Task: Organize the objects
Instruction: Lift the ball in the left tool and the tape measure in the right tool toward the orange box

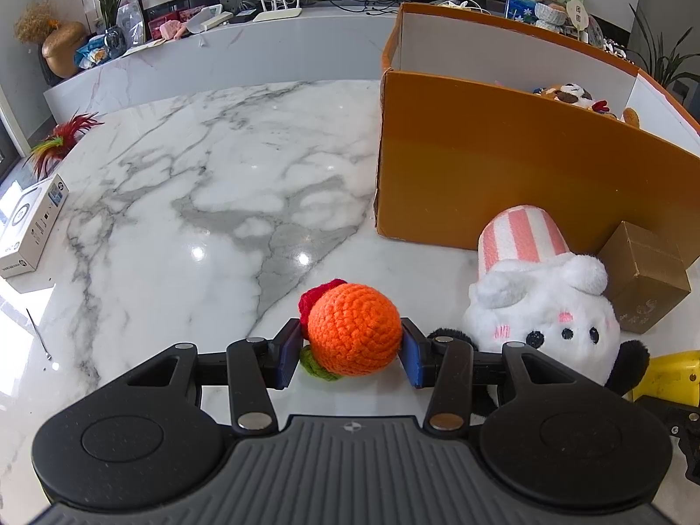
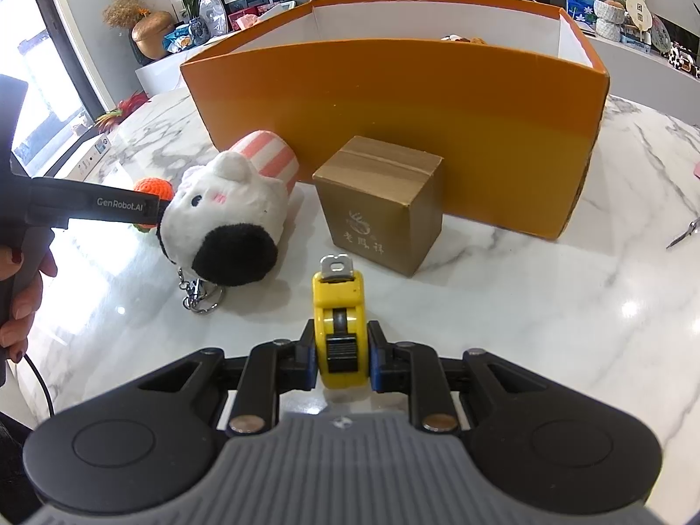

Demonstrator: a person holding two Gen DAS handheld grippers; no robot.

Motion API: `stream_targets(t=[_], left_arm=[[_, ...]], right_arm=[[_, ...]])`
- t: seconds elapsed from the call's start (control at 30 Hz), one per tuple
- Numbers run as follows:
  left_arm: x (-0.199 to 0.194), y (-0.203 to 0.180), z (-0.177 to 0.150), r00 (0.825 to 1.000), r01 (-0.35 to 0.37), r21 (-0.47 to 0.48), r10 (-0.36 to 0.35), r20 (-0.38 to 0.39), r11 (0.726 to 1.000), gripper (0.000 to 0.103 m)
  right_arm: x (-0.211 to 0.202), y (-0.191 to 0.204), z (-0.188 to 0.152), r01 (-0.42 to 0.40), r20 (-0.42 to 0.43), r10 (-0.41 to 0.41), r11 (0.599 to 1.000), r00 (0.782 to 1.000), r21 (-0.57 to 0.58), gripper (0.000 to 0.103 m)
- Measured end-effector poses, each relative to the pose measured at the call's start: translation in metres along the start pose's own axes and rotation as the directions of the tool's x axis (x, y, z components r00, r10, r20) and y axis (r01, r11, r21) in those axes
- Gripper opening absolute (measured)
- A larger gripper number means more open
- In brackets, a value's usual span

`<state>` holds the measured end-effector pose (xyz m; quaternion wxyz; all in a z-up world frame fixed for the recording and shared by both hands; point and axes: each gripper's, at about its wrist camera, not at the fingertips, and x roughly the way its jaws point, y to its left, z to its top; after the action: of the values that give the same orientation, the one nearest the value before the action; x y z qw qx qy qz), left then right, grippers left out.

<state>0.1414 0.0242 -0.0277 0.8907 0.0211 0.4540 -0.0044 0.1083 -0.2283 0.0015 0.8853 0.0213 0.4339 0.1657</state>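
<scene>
The left gripper is clamping a crocheted orange ball between its blue pads, low over the marble table. The ball's red tip is pointing away and left; a green leaf bit is sticking out at the near-left underside.

The right gripper is squeezing a yellow tape measure on edge, its long axis running straight ahead along the fingers, with the metal hook end pointing toward the small brown box. That box is sitting just in front of the big orange box, which is lying broadside across the view with its top open.

A plush toy is lying on its side between the two grippers, its striped end toward the orange box, its black foot and keychain toward the camera. A white carton is sitting at the table's far left edge.
</scene>
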Motion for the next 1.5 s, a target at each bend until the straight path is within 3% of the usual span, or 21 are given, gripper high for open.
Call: stream_targets(t=[0.47, 1.0, 1.33, 1.5], left_arm=[[-0.024, 0.003, 0.000, 0.999, -0.019, 0.015, 0.019, 0.050, 1.000, 0.053], [-0.071, -0.003, -0.004, 0.994, 0.027, 0.034, -0.030, 0.104, 0.999, 0.053], [-0.109, -0.008, 0.007, 0.983, 0.107, -0.010, -0.104, 0.151, 0.994, 0.053], [-0.123, -0.023, 0.048, 0.971, 0.143, -0.021, -0.136, 0.197, 0.989, 0.053]], right_arm=[[-0.011, 0.002, -0.004, -0.022, 0.005, 0.022, 1.000, 1.000, 0.005, 0.022], [-0.051, 0.006, -0.008, -0.050, 0.063, 0.050, 0.999, 0.997, 0.005, 0.022], [-0.101, 0.010, -0.001, -0.086, 0.174, 0.084, 0.996, 0.981, 0.004, 0.022], [-0.125, 0.010, 0.039, -0.091, 0.279, 0.083, 0.996, 0.957, 0.016, 0.022]])
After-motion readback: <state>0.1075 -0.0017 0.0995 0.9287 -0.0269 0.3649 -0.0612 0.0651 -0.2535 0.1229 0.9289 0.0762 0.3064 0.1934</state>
